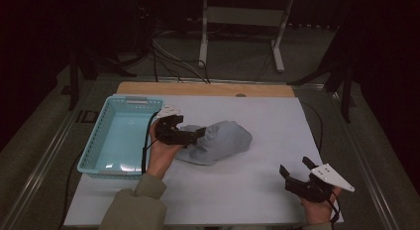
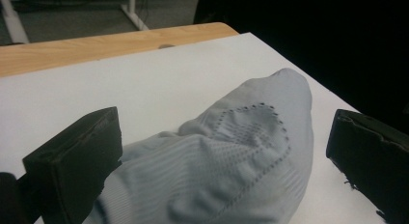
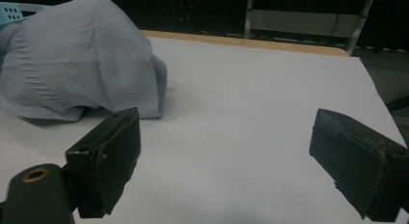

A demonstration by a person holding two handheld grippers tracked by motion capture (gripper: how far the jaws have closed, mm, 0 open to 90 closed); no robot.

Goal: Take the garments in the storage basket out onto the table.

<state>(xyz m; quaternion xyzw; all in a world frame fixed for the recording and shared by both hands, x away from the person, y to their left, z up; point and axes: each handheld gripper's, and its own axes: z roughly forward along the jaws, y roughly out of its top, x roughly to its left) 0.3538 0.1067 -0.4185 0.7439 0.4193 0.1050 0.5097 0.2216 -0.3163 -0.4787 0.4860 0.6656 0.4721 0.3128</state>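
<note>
- Right gripper (image 1: 296, 173) is held low at the near right edge, jaws spread wide, nothing in them.
- Grey knit garment (image 1: 220, 141) is bunched mid-table, just beside the teal basket (image 1: 99, 136).
- Left gripper (image 1: 194, 135) is parked at the garment's left end, jaws wide around the fabric, not pinched yet.
- Looks like a grab is being set up; closing on the cloth is probably needed next.

The table (image 1: 247, 185) has a white top, and a strip of light wood (image 1: 205, 88) shows along its far edge. A turquoise plastic basket (image 1: 101, 136) stands on the left part of the white surface. Just beside it, near the middle, a light grey knitted garment (image 1: 223, 141) lies crumpled in a heap.
</note>
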